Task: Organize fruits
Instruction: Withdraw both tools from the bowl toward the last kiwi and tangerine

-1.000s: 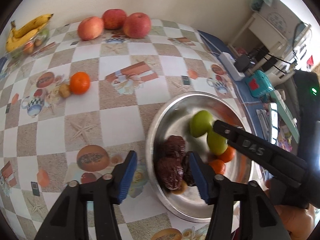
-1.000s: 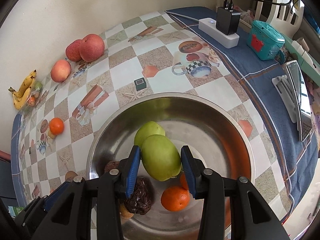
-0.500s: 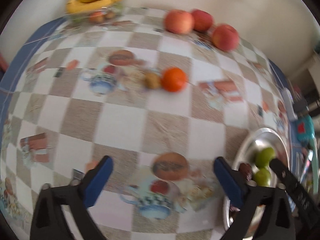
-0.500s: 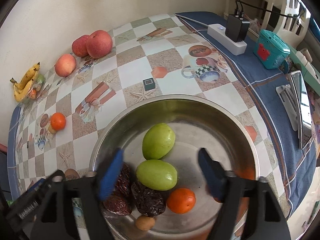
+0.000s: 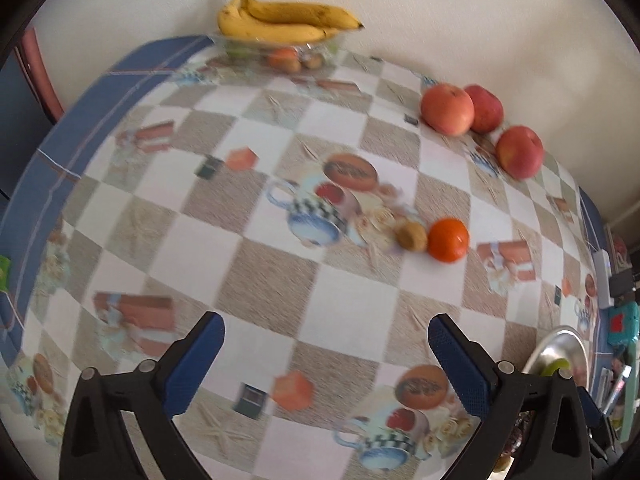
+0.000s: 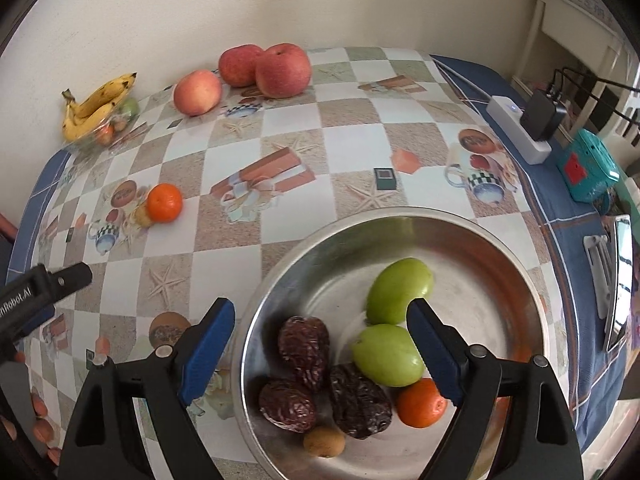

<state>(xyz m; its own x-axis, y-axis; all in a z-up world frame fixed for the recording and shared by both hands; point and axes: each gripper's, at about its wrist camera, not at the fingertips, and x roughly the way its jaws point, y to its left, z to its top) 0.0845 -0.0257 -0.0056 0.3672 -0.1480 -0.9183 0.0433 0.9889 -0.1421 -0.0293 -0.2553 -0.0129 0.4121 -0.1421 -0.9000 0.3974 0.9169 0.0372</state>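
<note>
A steel bowl [image 6: 500, 248] holds two green fruits [image 6: 398, 290], three dark dates [image 6: 304, 346], an orange [image 6: 420, 402] and a small brown fruit [image 6: 323, 442]. My right gripper [image 6: 320, 354] is open and empty above the bowl's near side. My left gripper [image 5: 326, 360] is open and empty above the tablecloth. An orange [image 5: 447, 239] with a small brown fruit [image 5: 411, 235] beside it lies ahead of it. Three apples [image 5: 447, 109] sit by the wall. Bananas [image 5: 280, 20] rest on a clear dish at the back.
The bowl's rim [image 5: 560, 344] shows at the right edge of the left wrist view. A power strip [image 6: 516, 128] with a charger, a teal box [image 6: 588, 172] and a phone [image 6: 618, 284] lie right of the bowl. The left gripper's tip [image 6: 44, 286] shows at the far left.
My right gripper has opened, let the green fruit drop into the bowl and drawn back. My left gripper has opened wide and swung left, away from the bowl toward the loose orange.
</note>
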